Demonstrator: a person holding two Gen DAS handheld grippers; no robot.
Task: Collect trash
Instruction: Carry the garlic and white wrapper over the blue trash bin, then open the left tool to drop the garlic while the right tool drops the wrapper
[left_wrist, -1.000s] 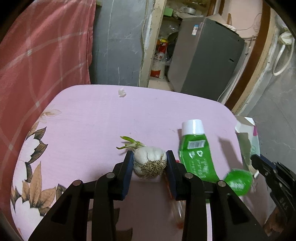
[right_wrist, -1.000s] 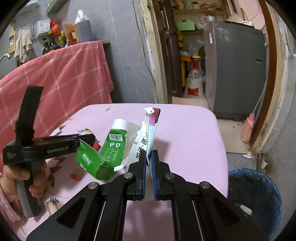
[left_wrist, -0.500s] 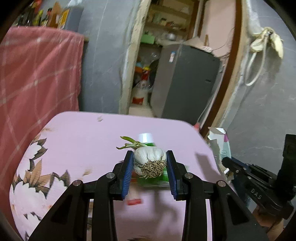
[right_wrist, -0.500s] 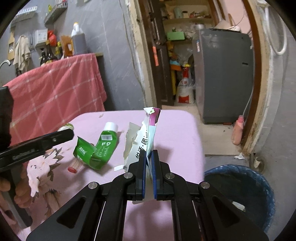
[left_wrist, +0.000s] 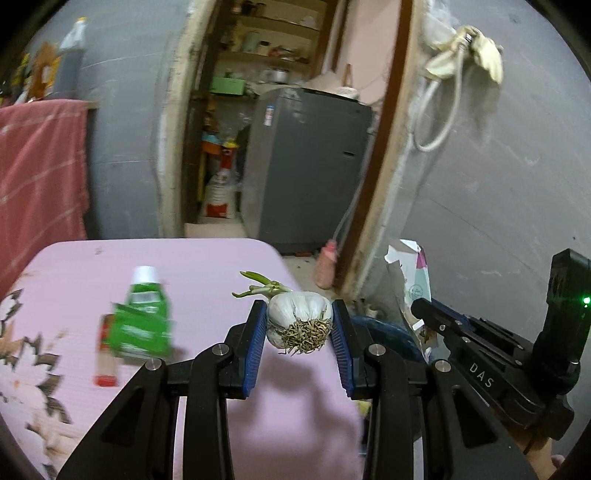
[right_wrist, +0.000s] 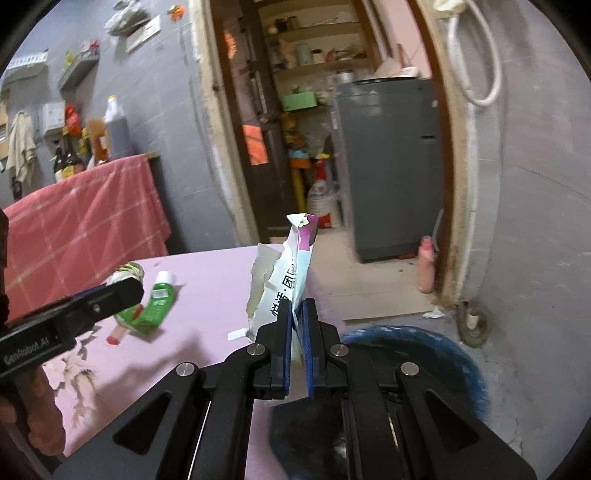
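Note:
My left gripper (left_wrist: 299, 325) is shut on a sprouted garlic bulb (left_wrist: 298, 318) and holds it in the air over the right edge of the pink table (left_wrist: 207, 273). My right gripper (right_wrist: 297, 314) is shut on a torn white paper carton (right_wrist: 291, 273), held just above the blue trash bin (right_wrist: 424, 354) beside the table. The carton (left_wrist: 410, 277) and right gripper (left_wrist: 428, 314) also show in the left wrist view. A crumpled green tube (left_wrist: 142, 321) with a white cap lies on the table, over a small red-capped vial (left_wrist: 103, 354).
A pink bottle (right_wrist: 424, 264) stands on the floor by the door frame. A grey appliance (right_wrist: 388, 166) sits in the doorway. A red checked cloth (right_wrist: 81, 218) hangs behind the table. A small scrap (left_wrist: 98, 251) lies at the table's far edge.
Both grippers have swung to the right with their loads, away from the table middle toward the bin. The green tube now lies further left in both views.

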